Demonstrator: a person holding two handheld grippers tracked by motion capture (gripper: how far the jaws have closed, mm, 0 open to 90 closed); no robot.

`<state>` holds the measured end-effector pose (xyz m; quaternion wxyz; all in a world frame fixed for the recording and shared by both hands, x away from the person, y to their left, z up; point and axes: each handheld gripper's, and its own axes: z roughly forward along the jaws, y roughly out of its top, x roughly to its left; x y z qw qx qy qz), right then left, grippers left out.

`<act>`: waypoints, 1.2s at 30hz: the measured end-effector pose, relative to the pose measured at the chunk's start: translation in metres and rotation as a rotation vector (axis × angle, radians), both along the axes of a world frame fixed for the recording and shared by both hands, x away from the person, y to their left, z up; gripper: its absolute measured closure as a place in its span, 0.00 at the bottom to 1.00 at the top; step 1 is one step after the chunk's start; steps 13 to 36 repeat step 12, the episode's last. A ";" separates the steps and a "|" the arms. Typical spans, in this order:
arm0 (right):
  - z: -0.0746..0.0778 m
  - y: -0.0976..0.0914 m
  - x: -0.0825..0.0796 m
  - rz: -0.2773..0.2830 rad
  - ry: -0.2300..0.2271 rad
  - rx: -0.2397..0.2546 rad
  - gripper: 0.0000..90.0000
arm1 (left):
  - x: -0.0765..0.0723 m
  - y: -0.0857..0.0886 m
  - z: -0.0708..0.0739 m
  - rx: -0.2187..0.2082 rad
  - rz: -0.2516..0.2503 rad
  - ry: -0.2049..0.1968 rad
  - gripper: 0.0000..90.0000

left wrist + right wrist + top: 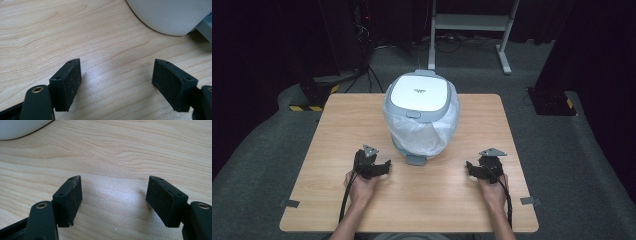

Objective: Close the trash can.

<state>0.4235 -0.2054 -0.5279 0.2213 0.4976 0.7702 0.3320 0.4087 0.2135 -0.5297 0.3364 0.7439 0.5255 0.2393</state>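
Note:
A white bin (pixel 421 117) with a grey-rimmed white lid (pixel 419 93) stands in the middle of the wooden table (pixel 337 130). A white plastic bag lines it and hangs over its sides. A grey pedal (pixel 414 160) juts out at its front. My left gripper (pixel 384 166) rests low over the table, left of the pedal. Its jaws stand apart over bare wood (pixel 116 72), with the bin's curved side (pixel 170 17) ahead on the right. My right gripper (pixel 469 166) sits right of the bin, open as well (pixel 115 190), with a sliver of the bin (pixel 17 128) at upper left.
Grey tape patches mark the table's near corners (pixel 289 203) (pixel 530 201). Beyond the table stand a metal frame (pixel 469 22) and dark stand bases with yellow-black tape (pixel 312 95) (pixel 552 100) on grey carpet. Bare wood lies around both grippers.

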 end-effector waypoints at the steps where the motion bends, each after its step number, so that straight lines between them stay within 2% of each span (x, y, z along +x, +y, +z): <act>1: 0.000 0.000 0.000 -0.001 -0.001 -0.001 0.31 | 0.000 0.000 0.000 0.001 -0.001 0.001 0.26; 7: 0.000 0.000 -0.001 -0.012 0.006 -0.005 0.28 | 0.000 0.000 0.000 0.004 -0.001 0.006 0.26; 36: 0.000 0.000 -0.002 -0.011 0.006 -0.006 0.28 | 0.000 0.001 0.001 0.004 0.003 0.005 0.27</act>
